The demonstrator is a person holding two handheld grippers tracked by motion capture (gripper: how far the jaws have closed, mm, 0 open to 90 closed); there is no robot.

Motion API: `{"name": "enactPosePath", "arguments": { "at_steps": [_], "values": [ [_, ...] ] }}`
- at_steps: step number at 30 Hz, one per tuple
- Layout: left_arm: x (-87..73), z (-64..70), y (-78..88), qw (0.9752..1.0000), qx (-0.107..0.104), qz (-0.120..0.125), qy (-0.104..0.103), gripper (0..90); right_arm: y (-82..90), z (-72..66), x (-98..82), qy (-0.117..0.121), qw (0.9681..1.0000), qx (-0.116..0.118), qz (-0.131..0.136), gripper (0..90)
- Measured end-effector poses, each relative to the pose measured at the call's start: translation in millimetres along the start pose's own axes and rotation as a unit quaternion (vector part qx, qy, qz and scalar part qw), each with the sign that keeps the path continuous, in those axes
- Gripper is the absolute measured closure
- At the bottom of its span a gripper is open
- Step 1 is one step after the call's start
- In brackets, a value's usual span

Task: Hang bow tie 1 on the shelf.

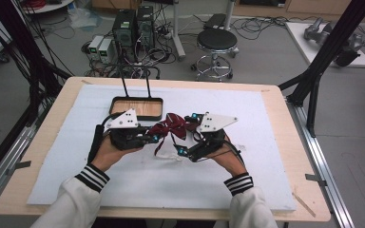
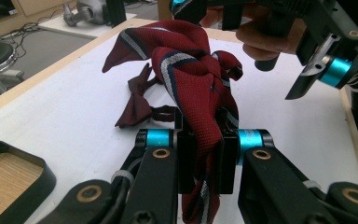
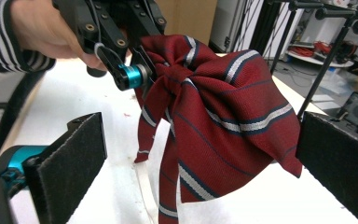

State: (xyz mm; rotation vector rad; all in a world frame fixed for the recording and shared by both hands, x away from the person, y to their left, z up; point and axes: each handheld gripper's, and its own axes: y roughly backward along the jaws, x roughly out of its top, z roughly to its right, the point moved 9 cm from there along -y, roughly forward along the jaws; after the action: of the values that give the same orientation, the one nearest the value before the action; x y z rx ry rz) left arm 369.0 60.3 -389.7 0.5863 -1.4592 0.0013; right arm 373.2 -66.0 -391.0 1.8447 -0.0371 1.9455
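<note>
A dark red bow tie with white and navy stripes hangs just above the white sheet between my two grippers. My left gripper is shut on one tail of it; in the left gripper view the cloth is pinched between the black pads. My right gripper stands open. In the right gripper view the bow's wide loop sits between its felt pads without being pressed, and the left gripper holds the knot side beyond it.
A smaller plain dark red bow with a strap lies on the white foam sheet. A black-rimmed wooden tray with two upright rods stands at the back. The wooden table's edge runs around the sheet.
</note>
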Motion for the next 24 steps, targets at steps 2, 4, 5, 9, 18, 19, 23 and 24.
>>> {"name": "enactPosePath", "arguments": {
  "at_steps": [2,4,5,9,18,19,23,24],
  "values": [
    [-0.2,-0.5,0.9,1.0000,0.001,0.000,-0.002,82.7,1.5,1.9,-1.0,-0.002,1.0000,-0.007,-0.004,1.0],
    [-0.2,-1.1,1.9,1.0000,0.003,0.001,-0.002,82.6,3.5,4.5,-0.6,-0.003,0.9999,-0.012,-0.002,1.0],
    [-0.1,-1.7,2.8,1.0000,0.004,0.001,-0.002,82.6,4.9,5.3,-0.5,-0.006,0.9999,-0.015,-0.001,1.0],
    [0.9,-5.0,8.0,0.9999,0.012,0.009,0.001,82.6,10.1,9.6,0.9,-0.009,0.9996,-0.026,0.006,1.0],
    [4.1,-19.0,27.5,0.9985,0.046,0.028,0.009,82.6,23.9,18.2,1.5,-0.028,0.9981,-0.051,0.020,1.0],
    [4.5,-20.8,29.8,0.9982,0.050,0.031,0.009,82.6,25.6,19.2,0.7,-0.028,0.9979,-0.055,0.019,1.0],
    [4.9,-28.1,40.1,0.9969,0.068,0.038,0.011,82.5,32.8,20.6,-0.8,-0.033,0.9968,-0.068,0.026,1.0],
    [4.9,-29.9,42.8,0.9965,0.072,0.040,0.012,82.5,34.8,20.7,-1.5,-0.039,0.9963,-0.072,0.025,1.0]
  ]
}}
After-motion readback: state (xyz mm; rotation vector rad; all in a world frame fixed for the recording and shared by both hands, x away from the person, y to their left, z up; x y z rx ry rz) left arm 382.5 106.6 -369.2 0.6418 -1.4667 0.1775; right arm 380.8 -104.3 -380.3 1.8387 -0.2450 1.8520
